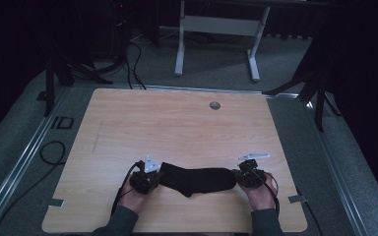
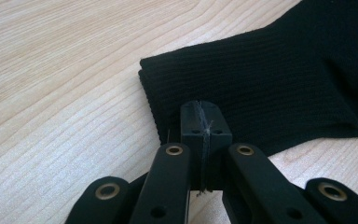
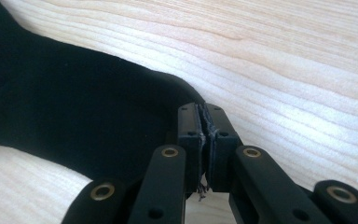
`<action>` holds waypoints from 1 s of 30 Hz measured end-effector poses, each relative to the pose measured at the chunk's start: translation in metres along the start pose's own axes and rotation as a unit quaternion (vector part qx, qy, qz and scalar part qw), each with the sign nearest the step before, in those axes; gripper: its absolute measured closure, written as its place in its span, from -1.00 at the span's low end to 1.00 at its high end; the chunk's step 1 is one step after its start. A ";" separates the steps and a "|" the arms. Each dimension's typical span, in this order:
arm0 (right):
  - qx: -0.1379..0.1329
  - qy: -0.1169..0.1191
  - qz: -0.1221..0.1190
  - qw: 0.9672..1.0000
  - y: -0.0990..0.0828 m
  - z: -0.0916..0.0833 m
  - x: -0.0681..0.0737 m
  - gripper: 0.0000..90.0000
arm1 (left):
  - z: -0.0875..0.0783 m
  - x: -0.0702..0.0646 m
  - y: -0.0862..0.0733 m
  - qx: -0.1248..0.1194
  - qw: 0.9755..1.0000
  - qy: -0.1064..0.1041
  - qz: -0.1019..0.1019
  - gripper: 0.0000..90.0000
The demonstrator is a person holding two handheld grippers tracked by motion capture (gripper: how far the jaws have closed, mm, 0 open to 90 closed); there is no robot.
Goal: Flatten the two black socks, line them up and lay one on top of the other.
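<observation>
You've got the black sock (image 1: 199,180) stretched flat low in the frame, left gripper (image 1: 153,178) and right gripper (image 1: 241,177) each clamped on an end.

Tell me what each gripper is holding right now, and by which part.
Both hold the black sock. The left gripper is shut on its ribbed cuff edge; the right gripper is shut on the rounded toe end.

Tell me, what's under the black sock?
The black knitted sock lies flat on the light wooden table, with bare wood showing all around it. The left gripper and right gripper pinch its two ends. Whatever lies beneath its middle is covered.
</observation>
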State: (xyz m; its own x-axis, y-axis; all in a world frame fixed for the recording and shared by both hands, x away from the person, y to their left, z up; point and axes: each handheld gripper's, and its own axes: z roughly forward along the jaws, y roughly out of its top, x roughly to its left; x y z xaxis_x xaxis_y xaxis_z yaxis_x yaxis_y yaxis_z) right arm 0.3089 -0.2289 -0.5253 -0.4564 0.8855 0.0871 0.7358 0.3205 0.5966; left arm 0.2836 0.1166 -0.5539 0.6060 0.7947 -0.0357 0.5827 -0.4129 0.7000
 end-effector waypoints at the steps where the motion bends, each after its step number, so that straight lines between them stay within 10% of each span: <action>1: 0.000 0.000 0.000 1.000 0.000 0.000 0.000 0.92 | 0.000 0.000 0.000 0.000 1.000 0.000 0.000 1.00; 8: -0.003 -0.004 0.005 1.000 0.001 0.015 -0.003 0.63 | 0.000 -0.001 0.000 -0.003 1.000 0.001 0.003 0.99; 17: -0.073 0.016 0.016 0.997 0.006 0.003 -0.008 0.11 | -0.003 0.000 0.000 -0.014 1.000 -0.018 0.001 0.78; 30: -0.080 0.012 0.041 0.996 0.003 0.003 -0.023 0.05 | -0.017 0.020 0.001 -0.047 0.998 0.020 -0.035 0.37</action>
State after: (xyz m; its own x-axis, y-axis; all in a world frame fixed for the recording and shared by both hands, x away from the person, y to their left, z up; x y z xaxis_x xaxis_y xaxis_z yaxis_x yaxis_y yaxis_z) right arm 0.3230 -0.2478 -0.5283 -0.4107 0.8978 0.1593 0.6834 0.1874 0.7055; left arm 0.2868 0.1396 -0.5423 0.5417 0.8385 -0.0595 0.5679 -0.3129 0.7613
